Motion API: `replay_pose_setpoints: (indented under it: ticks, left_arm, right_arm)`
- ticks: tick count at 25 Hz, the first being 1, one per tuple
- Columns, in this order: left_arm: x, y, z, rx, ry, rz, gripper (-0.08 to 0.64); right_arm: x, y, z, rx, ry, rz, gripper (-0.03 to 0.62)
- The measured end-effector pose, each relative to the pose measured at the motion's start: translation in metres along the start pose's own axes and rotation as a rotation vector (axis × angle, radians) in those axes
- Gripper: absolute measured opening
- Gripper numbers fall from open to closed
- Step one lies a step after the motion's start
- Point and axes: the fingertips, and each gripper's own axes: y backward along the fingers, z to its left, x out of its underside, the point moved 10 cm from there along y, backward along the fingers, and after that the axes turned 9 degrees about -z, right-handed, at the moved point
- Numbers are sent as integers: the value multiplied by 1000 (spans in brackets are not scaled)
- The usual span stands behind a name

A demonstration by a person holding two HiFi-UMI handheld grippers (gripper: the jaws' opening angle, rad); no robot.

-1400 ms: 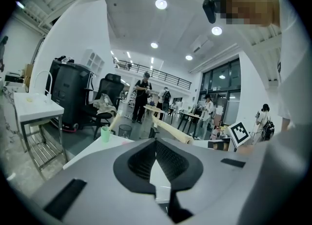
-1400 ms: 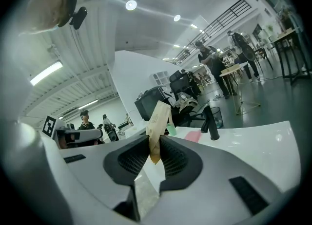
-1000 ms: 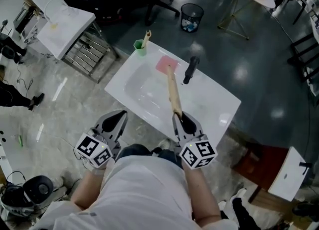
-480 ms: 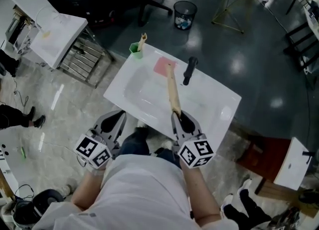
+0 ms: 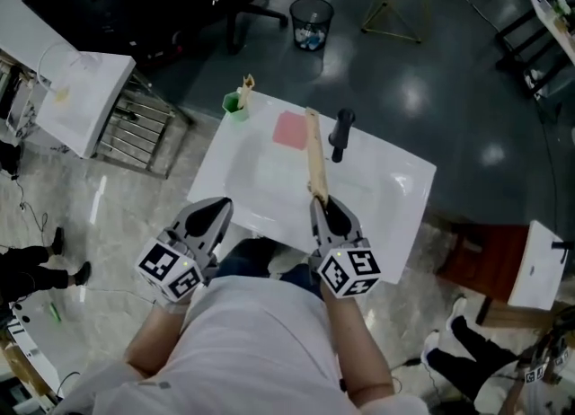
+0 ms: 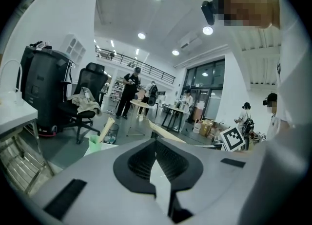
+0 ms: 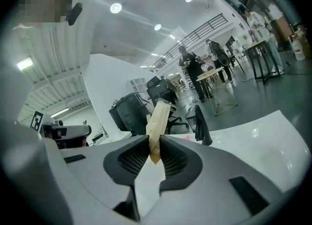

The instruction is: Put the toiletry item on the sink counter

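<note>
Near end of wrapped item point(image 5: 314, 154) hidden inside right gripper point(image 5: 324, 207). Contents of green cup point(image 5: 235, 105) too small; possibly another stick.

No word, brand, number or sign could be read on anything. Only black-and-white square marker patterns, bearing no letters, were seen, on the cube point(image 5: 171, 271) of the left gripper point(image 5: 208, 214) and on the cube point(image 5: 349, 271) of the right gripper point(image 5: 322, 207). That second cube point(image 6: 232, 139) was also caught in the left gripper view.
</note>
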Motion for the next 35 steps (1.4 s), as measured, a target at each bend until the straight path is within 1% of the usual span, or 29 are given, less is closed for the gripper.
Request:
replay_pose_setpoints:
  ticks: [3, 7, 12, 18, 23, 27, 31, 35]
  left_arm:
    - [-5, -11, 19, 36, -9, 17, 17]
    - [-5, -25, 41, 65, -18, 35, 17]
    - [-3, -38, 65, 108, -32, 69, 17]
    - [-3, -52, 92, 152, -44, 108, 17]
    - [7, -61, 113, 166, -43, 147, 17]
    - [14, -67, 127, 172, -32, 173, 17]
    - [19, -70, 139, 166, -24, 186, 17]
    - [24, -69, 149, 151, -14, 196, 17]
  right_arm:
    - [8, -18, 0, 44, -10, -11, 72]
    - [19, -39, -10, 100, -26, -22, 72]
    - [32, -60, -19, 180, -25, -48, 72]
    - [50, -86, -26, 239, -40, -56, 72]
    - [68, -109, -40, 292, -47, -56, 72]
    - [81, -122, -50, 327, -35, -35, 72]
    - [94, -134, -60, 355, -4, -12, 72]
    - [107, -145, -73, 385, -14, 6, 72]
